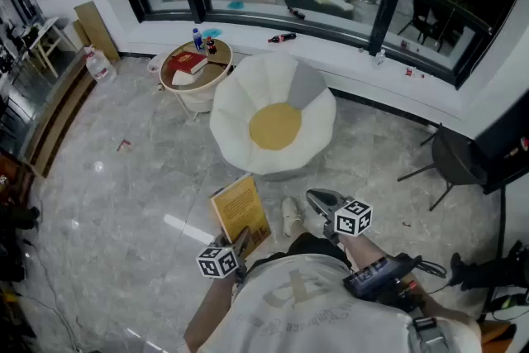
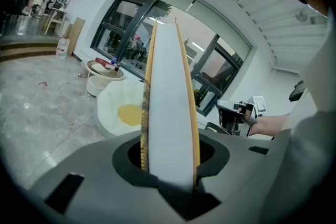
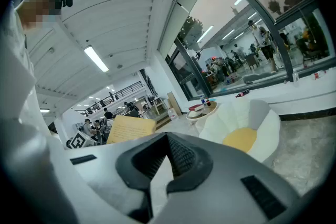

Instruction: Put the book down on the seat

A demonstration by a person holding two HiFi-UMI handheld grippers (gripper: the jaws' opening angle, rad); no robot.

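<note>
The left tongs are clamped on the book. In the left gripper view the book stands edge-on between the jaws of the left tongs, its white page block flanked by yellow covers. The book is held in the air above the marble floor, in front of the person and near the seat, not touching it.

The seat is a white, petal-shaped chair with a yellow centre cushion.

The right tongs are held beside the book, apart from it. The right gripper view shows the jaws of these tongs together with nothing between them.

Behind the seat, a round surface carries a red book.
</note>
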